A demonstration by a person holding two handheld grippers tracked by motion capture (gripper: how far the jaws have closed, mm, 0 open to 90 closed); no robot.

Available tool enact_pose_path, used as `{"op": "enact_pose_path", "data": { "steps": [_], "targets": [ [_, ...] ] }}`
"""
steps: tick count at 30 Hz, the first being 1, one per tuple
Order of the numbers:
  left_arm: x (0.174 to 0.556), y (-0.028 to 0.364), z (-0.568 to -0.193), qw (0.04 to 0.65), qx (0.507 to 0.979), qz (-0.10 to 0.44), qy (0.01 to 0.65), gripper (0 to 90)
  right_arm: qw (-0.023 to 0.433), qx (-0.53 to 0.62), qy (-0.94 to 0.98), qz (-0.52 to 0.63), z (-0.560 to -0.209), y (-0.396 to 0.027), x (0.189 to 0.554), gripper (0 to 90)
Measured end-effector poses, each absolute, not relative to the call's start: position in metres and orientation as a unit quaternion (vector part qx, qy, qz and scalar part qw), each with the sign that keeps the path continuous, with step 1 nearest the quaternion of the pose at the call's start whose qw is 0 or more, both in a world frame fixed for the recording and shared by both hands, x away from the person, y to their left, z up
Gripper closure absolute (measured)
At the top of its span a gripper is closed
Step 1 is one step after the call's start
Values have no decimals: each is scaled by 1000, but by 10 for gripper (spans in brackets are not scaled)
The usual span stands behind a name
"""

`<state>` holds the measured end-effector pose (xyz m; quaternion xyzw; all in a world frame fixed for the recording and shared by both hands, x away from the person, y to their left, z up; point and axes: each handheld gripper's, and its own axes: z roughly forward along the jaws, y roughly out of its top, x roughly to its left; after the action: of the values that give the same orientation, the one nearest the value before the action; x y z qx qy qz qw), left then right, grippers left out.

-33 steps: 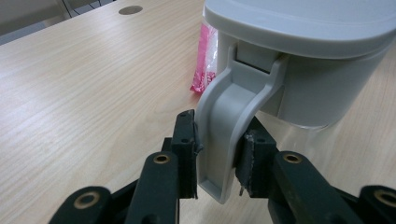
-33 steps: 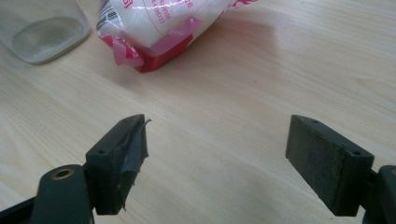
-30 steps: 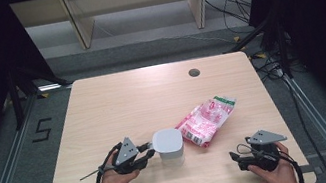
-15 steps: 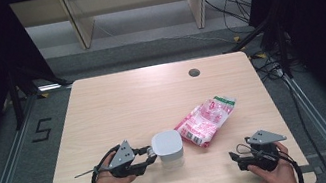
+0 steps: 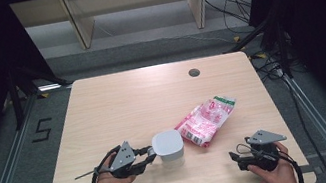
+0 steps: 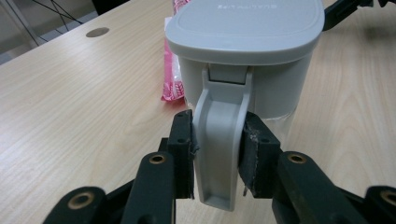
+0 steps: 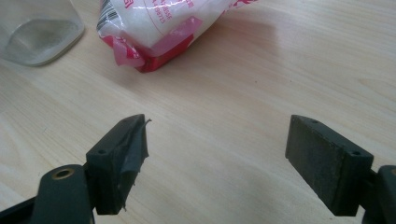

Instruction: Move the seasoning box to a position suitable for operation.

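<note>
Grey-lidded pitcher (image 5: pixel 168 146) near the table's front edge, its handle (image 6: pixel 219 140) pinched in my left gripper (image 5: pixel 148 156).
My right gripper (image 5: pixel 236 156) rests wide open by the front right corner; a pink packet (image 5: pixel 206 121) lies just beside the pitcher on the pale wood table (image 5: pixel 127 103), with a cable hole (image 5: pixel 193 72) near the far edge and grey floor (image 5: pixel 154 52) beyond.

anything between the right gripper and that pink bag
Nothing visible. The right gripper stands open over bare table, and the pink bag lies ahead of its jaws. The container, whose handle the left gripper clamps, sits off to the side.
</note>
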<state>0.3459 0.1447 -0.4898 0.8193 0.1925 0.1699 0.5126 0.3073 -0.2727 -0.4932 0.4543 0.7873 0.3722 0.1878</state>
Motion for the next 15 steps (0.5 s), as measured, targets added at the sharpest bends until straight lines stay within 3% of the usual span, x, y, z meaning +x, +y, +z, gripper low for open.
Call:
{"op": "enact_pose_path", "data": {
  "steps": [15],
  "targets": [
    [356,135,-489,499,819,193,208,681,190,452,788,373,-493,-273,307,217]
  ]
}}
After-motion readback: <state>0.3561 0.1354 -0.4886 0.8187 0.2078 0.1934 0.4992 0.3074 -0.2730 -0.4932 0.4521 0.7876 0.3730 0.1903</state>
